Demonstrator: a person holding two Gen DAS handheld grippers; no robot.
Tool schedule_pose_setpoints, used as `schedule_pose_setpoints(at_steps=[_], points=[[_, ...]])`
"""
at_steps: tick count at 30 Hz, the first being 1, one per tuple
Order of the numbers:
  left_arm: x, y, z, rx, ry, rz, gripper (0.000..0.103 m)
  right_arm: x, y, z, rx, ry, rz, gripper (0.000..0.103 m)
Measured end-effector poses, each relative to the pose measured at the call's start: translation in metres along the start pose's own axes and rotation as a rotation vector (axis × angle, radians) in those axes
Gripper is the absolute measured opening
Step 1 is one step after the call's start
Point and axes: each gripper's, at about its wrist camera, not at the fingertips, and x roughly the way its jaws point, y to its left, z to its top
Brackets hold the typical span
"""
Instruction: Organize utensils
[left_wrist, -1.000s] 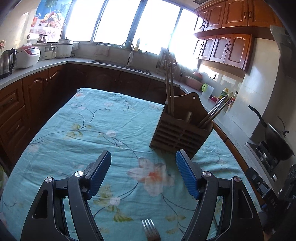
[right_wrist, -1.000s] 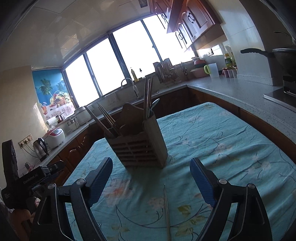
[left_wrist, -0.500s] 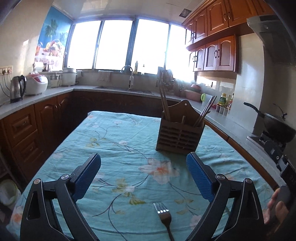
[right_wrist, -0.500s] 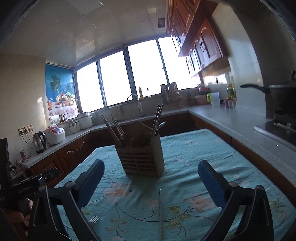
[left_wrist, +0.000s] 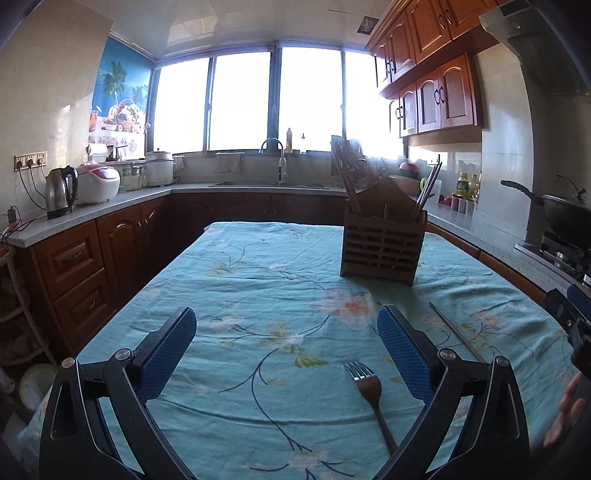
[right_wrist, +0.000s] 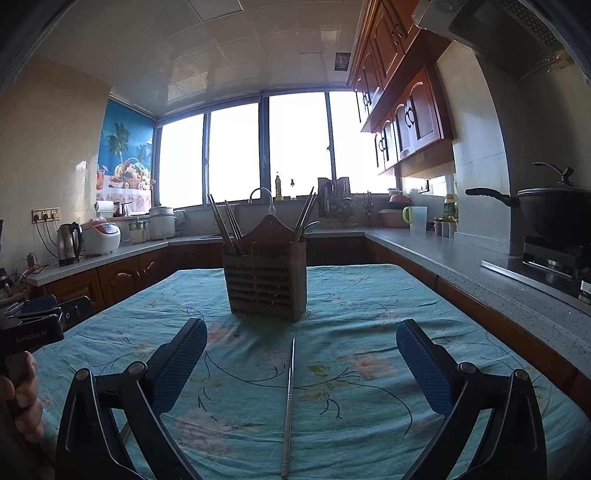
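Observation:
A wooden utensil holder (left_wrist: 382, 245) (right_wrist: 266, 286) stands on the table with chopsticks sticking out of both end compartments. A metal fork (left_wrist: 369, 395) lies on the floral cloth, tines away from me, just inside the right finger of my left gripper (left_wrist: 286, 332). That gripper is open and empty. A single metal chopstick (right_wrist: 289, 398) (left_wrist: 456, 334) lies lengthwise on the cloth between the fingers of my right gripper (right_wrist: 301, 345), which is wide open and holds nothing. Both grippers hover low, well short of the holder.
The table wears a teal floral tablecloth (left_wrist: 258, 280). Dark wood cabinets and a grey counter (right_wrist: 461, 254) ring the room, with a kettle (left_wrist: 59, 192), rice cooker (left_wrist: 98, 182), sink tap (left_wrist: 279, 158) and a black wok (right_wrist: 554, 206) on the stove. A person's hand (right_wrist: 22, 402) holds the other gripper at left.
Both grippers have pulled back from the holder and levelled out, and their jaws have spread wider. The fork and the chopstick now show more fully on the cloth.

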Motion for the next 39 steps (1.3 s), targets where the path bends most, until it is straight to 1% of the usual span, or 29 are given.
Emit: schedule_pose_setpoints(at_steps=[8, 14, 20, 39], points=[[-0.006, -0.011, -0.009, 0.04, 0.002, -0.005, 0.101, -0.008, -0.002, -0.006, 0.011, -0.007, -0.01, 0.103], [-0.003, -0.018, -0.014, 0.06, 0.028, -0.007, 0.101, -0.009, -0.002, -0.01, 0.013, 0.003, -0.005, 0.103], [-0.001, -0.016, -0.016, 0.055, 0.054, 0.0, 0.102, -0.011, -0.005, -0.01, 0.027, 0.005, -0.007, 0.103], [-0.007, -0.012, -0.015, 0.048, 0.026, 0.017, 0.102, -0.014, 0.0, -0.013, 0.023, -0.009, 0.008, 0.103]])
